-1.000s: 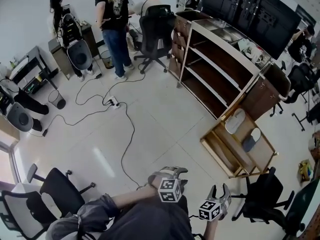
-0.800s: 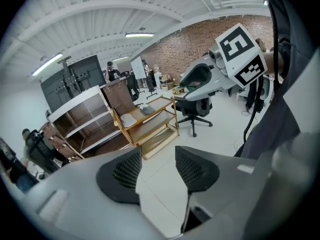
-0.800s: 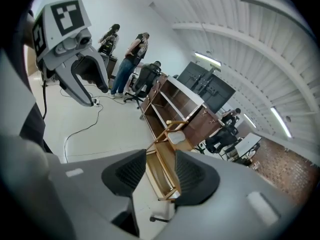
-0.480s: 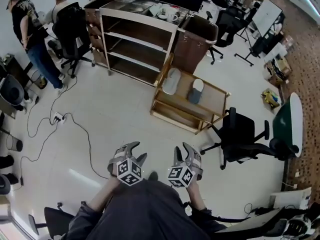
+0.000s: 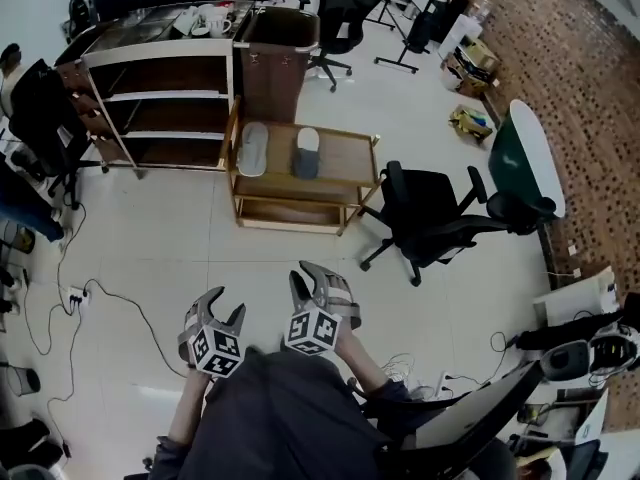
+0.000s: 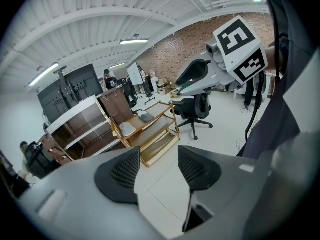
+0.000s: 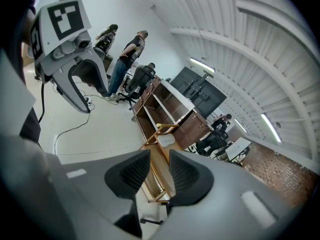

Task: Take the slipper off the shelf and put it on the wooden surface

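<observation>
A low wooden shelf cart [image 5: 345, 173] stands on the floor ahead of me. On its top lie a white slipper [image 5: 254, 148] and a grey slipper [image 5: 307, 153], side by side. Both grippers hover over bare floor well short of the cart. My left gripper [image 5: 222, 309] is open and holds nothing; in its own view the slippers [image 6: 126, 129] show far beyond the left gripper [image 6: 160, 169]. The jaws of my right gripper [image 5: 316, 280] are closing with nothing between them and a narrow gap left. In the right gripper view, the right gripper [image 7: 160, 170] points toward the cart and the white slipper [image 7: 166, 140].
A black office chair [image 5: 430, 218] stands right of the cart. A tall open shelf unit [image 5: 150, 98] and a brown cabinet [image 5: 272, 63] stand behind it. Cables and a power strip [image 5: 72, 296] lie on the floor at left. People stand far off [image 7: 125, 59].
The head view has swung round, so the cart with the slippers has gone from the right side to the upper middle. Both grippers now sit higher and further left in the view.
</observation>
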Tool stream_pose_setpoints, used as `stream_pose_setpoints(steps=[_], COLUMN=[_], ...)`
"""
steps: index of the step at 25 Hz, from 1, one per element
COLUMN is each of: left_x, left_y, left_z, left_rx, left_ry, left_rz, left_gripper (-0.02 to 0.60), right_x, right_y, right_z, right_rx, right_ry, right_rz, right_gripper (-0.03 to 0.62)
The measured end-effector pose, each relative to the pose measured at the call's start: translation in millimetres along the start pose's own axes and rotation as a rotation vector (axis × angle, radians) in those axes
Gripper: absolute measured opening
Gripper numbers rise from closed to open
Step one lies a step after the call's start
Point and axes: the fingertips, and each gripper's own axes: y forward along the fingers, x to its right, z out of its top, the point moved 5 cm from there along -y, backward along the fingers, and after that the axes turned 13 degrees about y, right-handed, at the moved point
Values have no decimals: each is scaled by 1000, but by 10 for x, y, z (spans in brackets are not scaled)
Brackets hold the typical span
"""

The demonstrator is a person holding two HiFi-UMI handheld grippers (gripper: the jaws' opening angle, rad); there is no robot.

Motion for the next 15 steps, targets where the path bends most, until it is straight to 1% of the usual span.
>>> stream_pose_setpoints(steps=[4, 10, 15], left_x=[84, 133, 202], left_y=[18, 30, -20], left_z=[74, 176, 193], left_rx=[12, 28, 25], left_ry=[17, 35, 39], left_rz=[-19, -31, -34], left_gripper=[255, 255, 255], right_x=[59, 112, 104], right_y=[-61, -115, -205], right_z=[-56, -108, -113], right_rx=[-10, -16, -11], right_ry=[1, 5, 8], right_rz=[-13, -24, -24], right_gripper=[117, 116, 117])
